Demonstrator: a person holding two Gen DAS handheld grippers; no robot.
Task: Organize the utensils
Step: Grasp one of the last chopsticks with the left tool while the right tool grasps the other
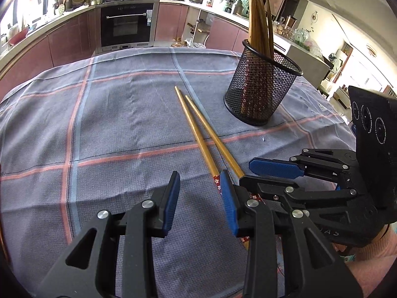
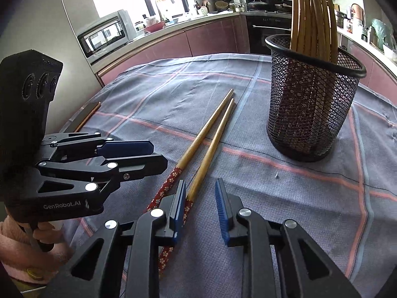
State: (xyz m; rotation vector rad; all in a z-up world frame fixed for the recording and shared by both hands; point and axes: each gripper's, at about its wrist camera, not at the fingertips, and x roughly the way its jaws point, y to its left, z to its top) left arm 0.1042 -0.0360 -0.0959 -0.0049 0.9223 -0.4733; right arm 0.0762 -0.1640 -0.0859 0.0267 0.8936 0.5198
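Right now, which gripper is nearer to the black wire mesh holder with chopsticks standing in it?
Right. The right gripper faces the black mesh holder just across the cloth; the left gripper sits further away.

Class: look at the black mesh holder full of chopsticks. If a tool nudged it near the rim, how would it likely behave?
The mesh holder would probably tip rather than slide: tall chopsticks lean out well above its rim. The open mesh suggests it is light. The tablecloth may grip its base.

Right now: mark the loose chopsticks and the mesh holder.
loose chopsticks [image 2: 209,149]: right wrist view, bare wooden shaft of the right-hand stick.
mesh holder [image 1: 260,92]: left wrist view, front mesh wall.
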